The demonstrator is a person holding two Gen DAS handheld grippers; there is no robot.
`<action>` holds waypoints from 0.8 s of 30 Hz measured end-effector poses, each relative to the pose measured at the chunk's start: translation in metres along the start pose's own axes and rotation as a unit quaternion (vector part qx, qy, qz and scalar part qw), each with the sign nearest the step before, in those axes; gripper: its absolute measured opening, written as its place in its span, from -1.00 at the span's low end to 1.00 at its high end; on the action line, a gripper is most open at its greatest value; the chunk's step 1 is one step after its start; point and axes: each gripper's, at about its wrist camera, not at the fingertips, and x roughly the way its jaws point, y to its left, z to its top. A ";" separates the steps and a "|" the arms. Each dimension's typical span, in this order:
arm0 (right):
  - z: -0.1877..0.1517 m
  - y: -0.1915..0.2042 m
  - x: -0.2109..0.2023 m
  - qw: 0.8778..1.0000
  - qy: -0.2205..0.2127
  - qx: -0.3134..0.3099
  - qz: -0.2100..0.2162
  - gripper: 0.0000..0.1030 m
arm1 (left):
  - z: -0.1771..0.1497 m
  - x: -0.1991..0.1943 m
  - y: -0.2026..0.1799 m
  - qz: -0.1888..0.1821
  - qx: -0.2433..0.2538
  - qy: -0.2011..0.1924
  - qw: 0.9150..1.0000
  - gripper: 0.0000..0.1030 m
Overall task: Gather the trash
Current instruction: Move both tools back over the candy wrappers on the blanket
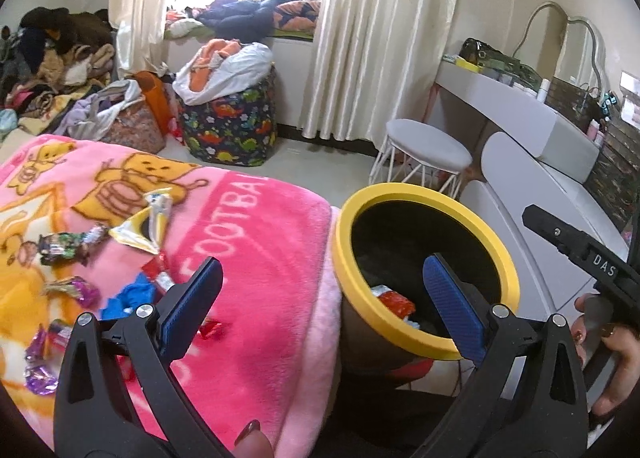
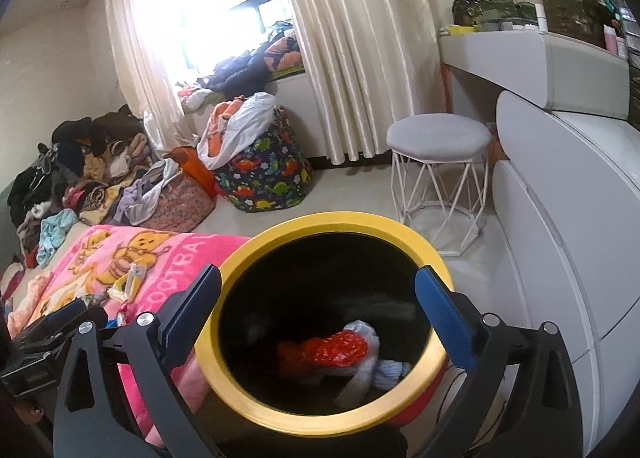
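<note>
Item 1: bin (image 2: 320, 424), one, black inside with a yellow rim, standing hard against the edge of the bed. Judged reason for the spot: wrappers can be carried a short way from blanket to opening. Contents visible from the right wrist view: one red spotted wrapper (image 2: 340, 348) lying on pale crumpled paper or cloth; an exact count of the pile cannot be made.

Item 2: pink cartoon blanket (image 1: 256, 258), one, covering the bed and bearing the trash not yet collected.

Item 3: loose wrappers on the blanket, about eight countable in the left wrist view: one gold-and-silver snack pouch (image 1: 150, 224), one dark foil sweet wrapper (image 1: 68, 246), purple foil pieces (image 1: 74, 290) in three places, a blue scrap (image 1: 128, 296), two red bits. Blur makes the total approximate.

Item 4: right gripper (image 2: 318, 318), one, poised above the bin mouth, fingers spread wide with nothing between them; it looks to have just dropped its load.

Item 5: left gripper (image 1: 322, 304), one, over the blanket edge beside the bin, fingers spread and empty, probably headed for the next wrapper.
</note>
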 end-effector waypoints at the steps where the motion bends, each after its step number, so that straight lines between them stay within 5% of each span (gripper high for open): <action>1: 0.000 0.003 0.000 1.000 -0.002 -0.003 0.001 0.84 | -0.001 -0.001 0.000 0.002 0.001 -0.001 1.000 0.79; 24: -0.022 0.103 0.010 0.991 0.032 -0.078 0.106 0.86 | -0.012 -0.039 0.101 0.068 -0.092 -0.027 0.993 0.79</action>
